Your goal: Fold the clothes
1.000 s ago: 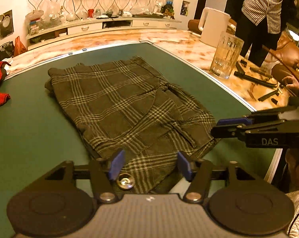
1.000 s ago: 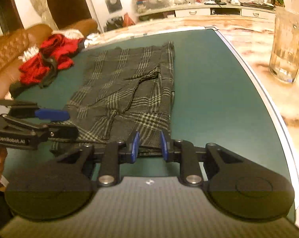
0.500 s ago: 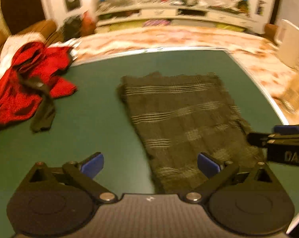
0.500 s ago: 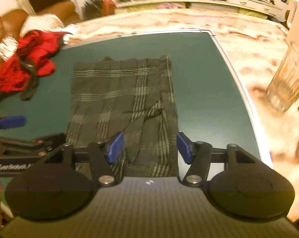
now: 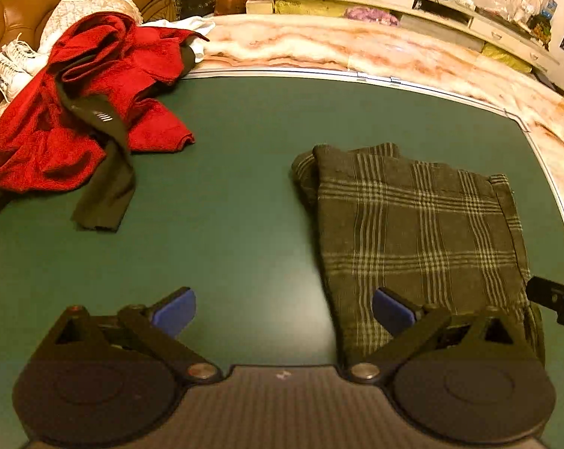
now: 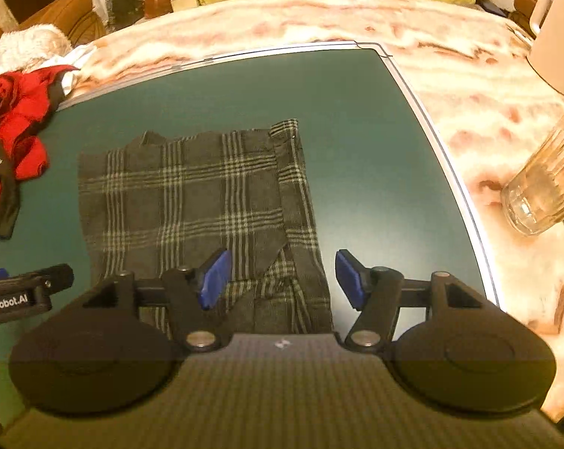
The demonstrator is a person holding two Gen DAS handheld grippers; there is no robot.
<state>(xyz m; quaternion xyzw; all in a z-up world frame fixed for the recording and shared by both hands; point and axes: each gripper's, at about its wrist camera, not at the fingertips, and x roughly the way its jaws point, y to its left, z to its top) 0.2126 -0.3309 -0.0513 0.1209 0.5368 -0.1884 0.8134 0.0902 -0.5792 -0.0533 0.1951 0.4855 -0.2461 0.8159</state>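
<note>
Left tool (image 5: 283,308): tilted steeply down above the green worktop (image 5: 237,194), jaws wide, nothing between them; one blue pad over the cloth's near left edge.
Right tool (image 6: 280,278): tilted down above the cloth's near right corner, jaws partly apart, gripping nothing.
Plaid cloth (image 6: 192,202): folded flat, right half of worktop.
Red garment (image 5: 87,97): heaped at far left.
Glass (image 6: 543,183): on marbled surround, right.
Sofa (image 5: 16,3): behind, left.

Brown leather sofa (image 5: 16,3), marble floor (image 5: 375,48)
</note>
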